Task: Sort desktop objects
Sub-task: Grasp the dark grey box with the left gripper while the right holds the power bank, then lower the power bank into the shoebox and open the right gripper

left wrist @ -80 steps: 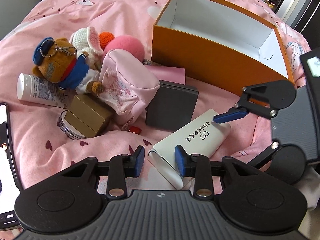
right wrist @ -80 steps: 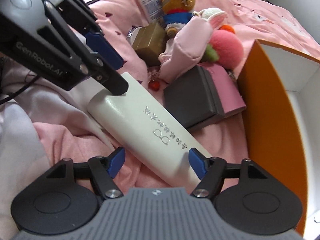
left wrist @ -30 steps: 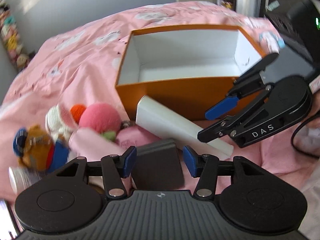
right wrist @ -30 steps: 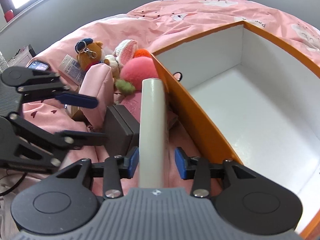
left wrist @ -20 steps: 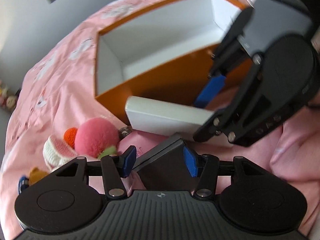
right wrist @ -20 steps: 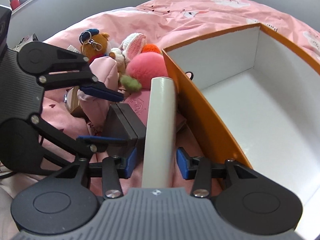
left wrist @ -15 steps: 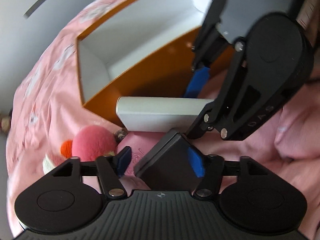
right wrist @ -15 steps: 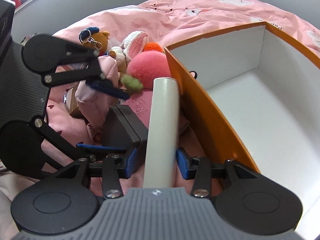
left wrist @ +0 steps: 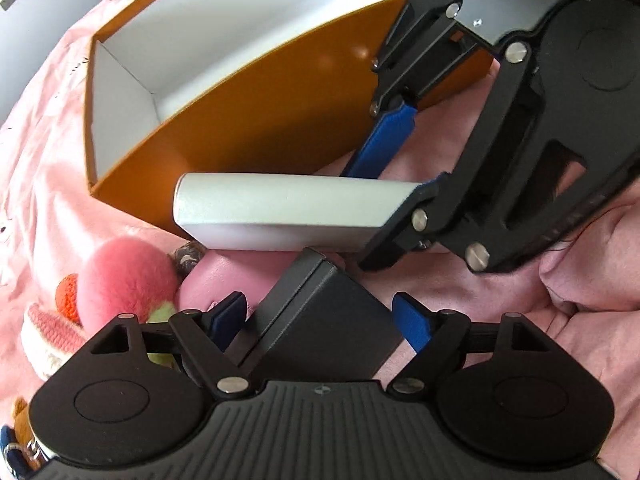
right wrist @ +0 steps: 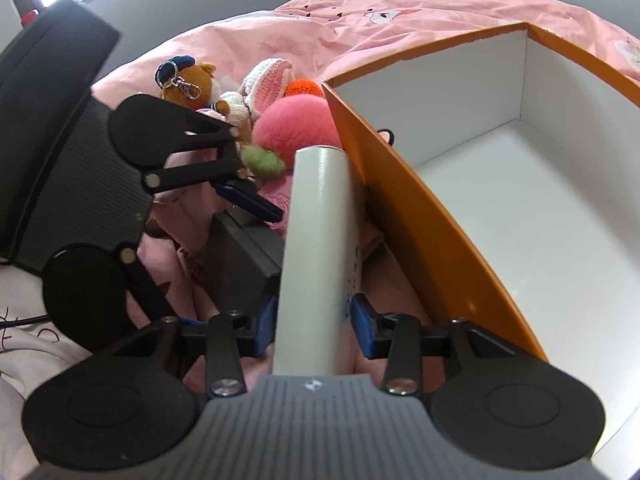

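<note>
My right gripper [right wrist: 314, 332] holds one white case [right wrist: 316, 248] by its near end, jaws closing on it; the case hangs tilted just outside the long wall of the one orange box [right wrist: 404, 200], not yet over the rim. A second ago it sat in much the same place, so the drop into the box is still to do.

What has changed is on my other side: my left gripper [left wrist: 320, 320] has come down and rolled over the one dark grey box [left wrist: 320, 320], and its jaws have spread from partly open to as wide as they go. They straddle the box without pressing it, so I judge this the start of the next pick.

Around them on the pink bed [left wrist: 580, 320] lie one pink pompom [right wrist: 298, 124], one bear keyring [right wrist: 192, 80], one crocheted rabbit [right wrist: 264, 80] and one pink pouch [right wrist: 276, 196]. The orange box has nothing in it.
</note>
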A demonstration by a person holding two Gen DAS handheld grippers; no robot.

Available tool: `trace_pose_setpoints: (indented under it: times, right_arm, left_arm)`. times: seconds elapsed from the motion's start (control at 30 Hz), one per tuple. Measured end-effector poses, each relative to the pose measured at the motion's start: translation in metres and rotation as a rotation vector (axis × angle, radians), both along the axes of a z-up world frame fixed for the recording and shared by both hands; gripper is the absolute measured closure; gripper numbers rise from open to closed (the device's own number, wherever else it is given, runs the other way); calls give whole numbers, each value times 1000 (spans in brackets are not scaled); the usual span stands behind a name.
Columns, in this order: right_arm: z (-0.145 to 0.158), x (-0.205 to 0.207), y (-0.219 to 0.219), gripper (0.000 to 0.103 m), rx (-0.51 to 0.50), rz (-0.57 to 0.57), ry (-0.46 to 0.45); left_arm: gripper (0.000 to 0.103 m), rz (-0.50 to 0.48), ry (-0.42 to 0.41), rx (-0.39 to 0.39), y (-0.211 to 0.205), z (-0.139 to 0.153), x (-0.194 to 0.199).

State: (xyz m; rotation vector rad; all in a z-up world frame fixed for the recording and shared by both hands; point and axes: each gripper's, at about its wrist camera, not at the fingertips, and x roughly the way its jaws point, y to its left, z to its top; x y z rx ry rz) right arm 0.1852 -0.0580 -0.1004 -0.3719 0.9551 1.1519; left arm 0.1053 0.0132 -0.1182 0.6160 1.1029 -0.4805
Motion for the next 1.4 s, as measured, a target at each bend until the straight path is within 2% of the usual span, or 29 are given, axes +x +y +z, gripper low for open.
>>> trace_pose_setpoints:
  times: [0.13, 0.37, 0.43, 0.53, 0.6, 0.8, 0.87, 0.93, 1.07, 1.23, 1.4]
  right_arm:
    - [0, 1, -4, 63, 6, -10, 13]
    - [0, 0, -7, 64, 3, -25, 17]
    - [0, -1, -7, 64, 0, -25, 15]
    - [0, -1, -7, 63, -1, -23, 12]
    - [-1, 0, -5, 63, -3, -19, 12]
    - [-3, -2, 3, 63, -25, -8, -25]
    - [1, -4, 1, 69, -27, -6, -42]
    - [5, -4, -4, 72, -16, -18, -43]
    - [13, -4, -16, 73, 12, -31, -16]
    - [30, -7, -37, 73, 53, -76, -14]
    - [57, -8, -64, 73, 133, -127, 8]
  left_arm:
    - [21, -8, -8, 20, 0, 3, -14]
    - [29, -70, 17, 95, -1, 1, -38]
    - [43, -93, 30, 122, -1, 0, -44]
    - [49, -116, 75, 136, 0, -6, -52]
    - [51, -112, 90, 142, 1, -14, -56]
    - [54, -49, 37, 153, 1, -24, -58]
    - [55, 10, 17, 122, 7, -19, -60]
    - [57, 89, -3, 68, 3, -5, -44]
    - [58, 260, -30, -62, 21, 21, -11]
    - [58, 466, -52, -251, 37, 42, -16]
    - [58, 590, -116, -439, 58, 64, -13]
